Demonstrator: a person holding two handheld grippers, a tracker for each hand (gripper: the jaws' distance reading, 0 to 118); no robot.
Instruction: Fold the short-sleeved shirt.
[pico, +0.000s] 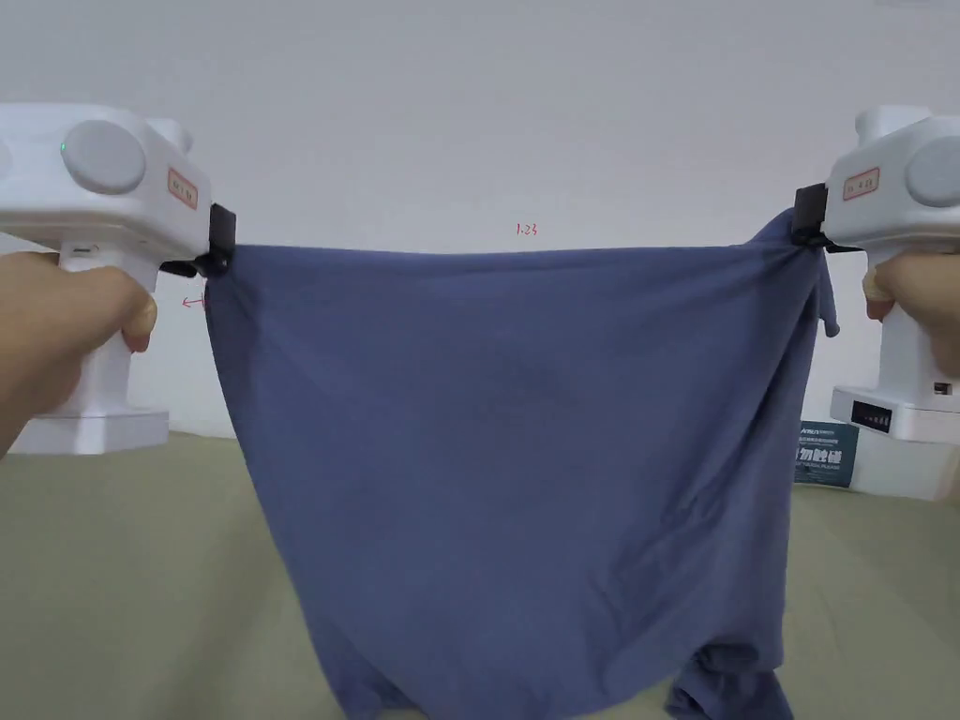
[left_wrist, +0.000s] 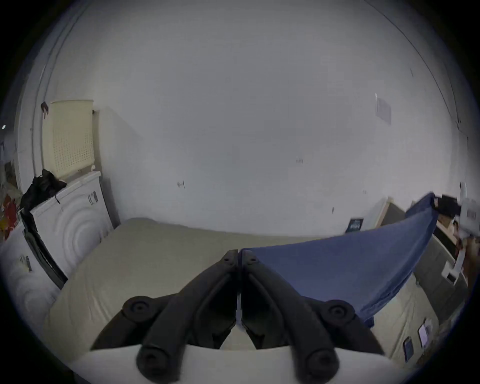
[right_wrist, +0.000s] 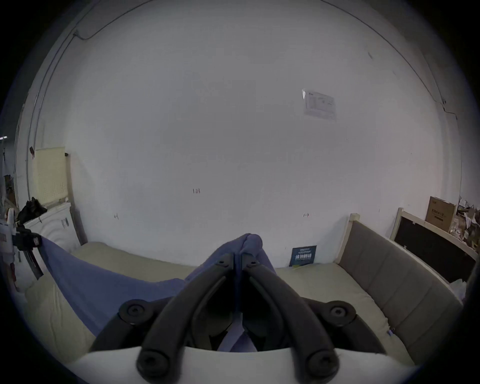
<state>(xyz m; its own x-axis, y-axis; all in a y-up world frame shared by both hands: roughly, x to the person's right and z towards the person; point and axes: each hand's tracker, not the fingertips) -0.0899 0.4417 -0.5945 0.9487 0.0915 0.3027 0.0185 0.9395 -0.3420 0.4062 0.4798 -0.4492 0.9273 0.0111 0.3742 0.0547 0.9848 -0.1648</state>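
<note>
The blue shirt (pico: 525, 450) hung stretched across the middle of the head view, top edge taut between both grippers. At left, the left gripper (pico: 217, 255) had its jaws clamped on one corner; at right, the right gripper (pico: 804, 225) pinched the other, cloth bunched above its tips. The lower part trailed onto the beige mattress (pico: 122, 581).

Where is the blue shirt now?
In the head view, the blue shirt hangs stretched between left gripper and right gripper, above the beige mattress.
</note>
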